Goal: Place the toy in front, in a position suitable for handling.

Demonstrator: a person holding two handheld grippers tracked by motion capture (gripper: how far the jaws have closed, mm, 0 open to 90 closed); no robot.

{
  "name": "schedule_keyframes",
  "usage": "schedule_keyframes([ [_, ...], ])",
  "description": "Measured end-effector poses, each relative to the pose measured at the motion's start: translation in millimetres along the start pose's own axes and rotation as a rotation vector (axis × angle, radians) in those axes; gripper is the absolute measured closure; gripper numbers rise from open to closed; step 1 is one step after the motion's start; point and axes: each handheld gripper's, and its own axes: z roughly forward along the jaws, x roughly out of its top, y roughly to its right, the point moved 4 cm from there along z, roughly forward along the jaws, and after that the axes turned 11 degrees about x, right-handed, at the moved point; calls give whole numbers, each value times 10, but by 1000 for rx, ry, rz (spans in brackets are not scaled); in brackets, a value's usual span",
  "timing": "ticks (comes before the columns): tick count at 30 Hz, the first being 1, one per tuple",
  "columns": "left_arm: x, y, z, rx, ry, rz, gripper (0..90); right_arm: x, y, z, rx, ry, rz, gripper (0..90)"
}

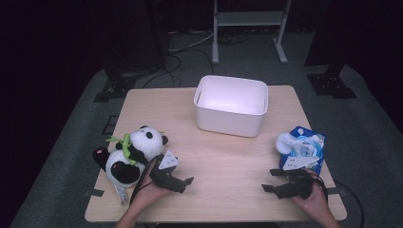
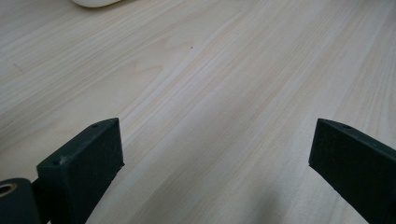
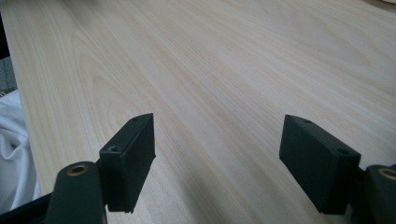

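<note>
Lying just behind and to the outer side of the left gripper's [image 1: 182,181] jaws, a plush panda [image 1: 129,155] is seen, soft and rounded. A crinkled blue packet [image 1: 302,148] sits just behind the right gripper [image 1: 273,181]. Both pairs of jaws are spread wide, with only pale, grained wooden surface [image 2: 224,93] between the flat black blocks.

We see a pale wooden table [image 1: 223,156] standing on grey carpet [image 1: 370,142], and towards its far edge an open white tub [image 1: 231,118] sits upright with nothing visible inside. Behind the table we make out a light metal frame [image 1: 249,19] with loose cables [image 1: 190,47] on the floor beside it, and a black stand base on either side [image 1: 116,85] [image 1: 331,83]
</note>
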Motion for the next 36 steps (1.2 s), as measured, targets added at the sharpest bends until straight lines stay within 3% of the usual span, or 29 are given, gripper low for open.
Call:
schedule_keyframes([
  [2,45,15,-21,-27,-7,8,18,-1,0,1,9,5,3,255],
  [6,147,17,-81,-40,-1,12,18,-6,3,4,17,7,3,255],
  [8,260,-3,-157,-37,11,40,17,-9,8,6,23,12,12,256],
  [11,332,-45,-210,-35,19,47,18,-10,16,7,27,14,17,256],
  [15,494,-201,-352,-5,46,57,18,-1,12,2,19,12,12,255],
  [21,689,-429,-567,6,34,76,25,13,-28,-3,5,4,-4,255],
  [29,767,-663,-731,14,-17,98,40,17,-45,3,4,-1,-6,252],
  [36,805,-937,-919,24,-33,74,68,12,-40,-1,9,-1,-4,252],
])
